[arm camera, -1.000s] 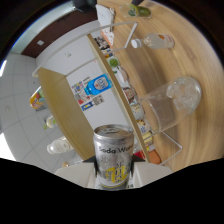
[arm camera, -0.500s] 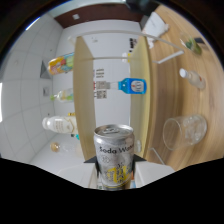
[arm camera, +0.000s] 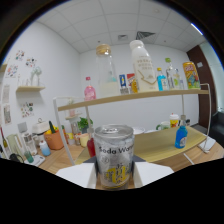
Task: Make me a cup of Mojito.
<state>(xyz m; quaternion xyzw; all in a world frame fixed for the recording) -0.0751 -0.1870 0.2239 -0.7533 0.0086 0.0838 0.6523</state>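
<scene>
1. Soda water can (arm camera: 114, 155) sits low-centre of frame, upright, silver w/ yellow patch at its base and "Soda Wa…" lettering; pull-tab lid visible on top.
2. Gripper (arm camera: 114, 176): white fingers (arm camera: 75, 175) flank the can left & right, both look pressed against its sides, so the claw is closed to about can width and gripping the can. Lower part of frame is black, so the fingers' lower parts can't be seen.
3. Behind the can, across mid-frame: a wooden shelf (arm camera: 150, 97) on a white frame, running from centre-left to the right edge.
4. On the shelf, upper centre: a clear glass jar w/ cork-coloured lid (arm camera: 104, 70), a tall white bottle (arm camera: 142, 65) right of it, a small pink bottle (arm camera: 89, 90) left of it, more small bottles and a yellow packet (arm camera: 190, 75) further right.
5. Wooden tabletop (arm camera: 155, 142) under the shelf, mid-right; a blue bottle (arm camera: 181, 136) stands on it right of the can, well apart.
6. Left of the can, mid-left: an orange pot (arm camera: 54, 140) w/ utensils, a small green plant (arm camera: 82, 123), assorted small containers; too blurred for more detail.
7. Far left: a small wall shelf (arm camera: 30, 89) w/ pictures above it; white wall and ceiling tiles fill the top of frame.
</scene>
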